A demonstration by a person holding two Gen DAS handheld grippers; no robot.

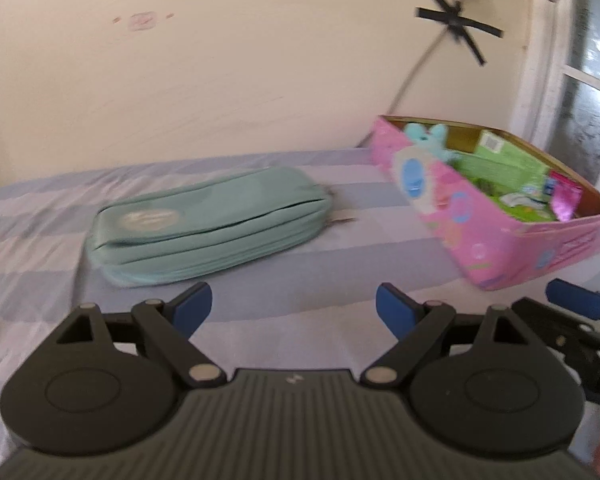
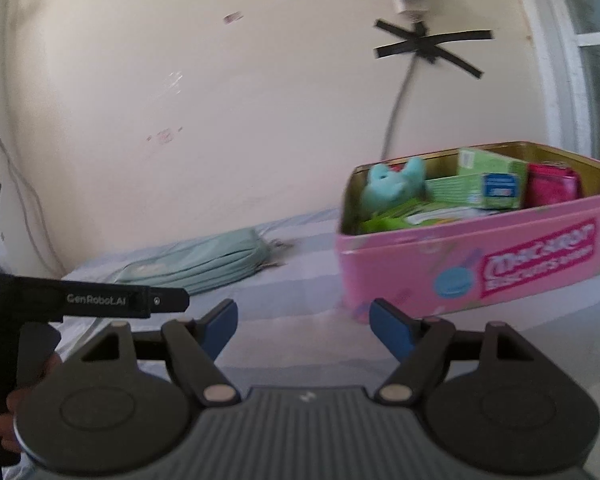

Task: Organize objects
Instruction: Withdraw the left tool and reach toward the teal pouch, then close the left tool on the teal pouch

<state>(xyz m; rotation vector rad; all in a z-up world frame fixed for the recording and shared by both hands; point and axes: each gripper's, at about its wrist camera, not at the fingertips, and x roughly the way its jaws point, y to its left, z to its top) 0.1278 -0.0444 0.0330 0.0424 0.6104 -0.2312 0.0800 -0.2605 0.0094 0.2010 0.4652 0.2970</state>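
Hovering over a striped bed [image 1: 40,240], the left gripper [image 1: 294,312] and right gripper [image 2: 303,326] both carry wide, empty jaws; a teal pouch [image 1: 208,224] lies ahead-left of the left jaws, the pink tin [image 2: 480,264], already filled, ahead-right, seemingly the collecting point.

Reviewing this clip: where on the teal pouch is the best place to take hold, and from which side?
Grip the teal pouch across its narrow width near the middle, coming from above. It lies flat on the sheet with its long side facing the open left gripper; the soft, low body should fit between the fingers.
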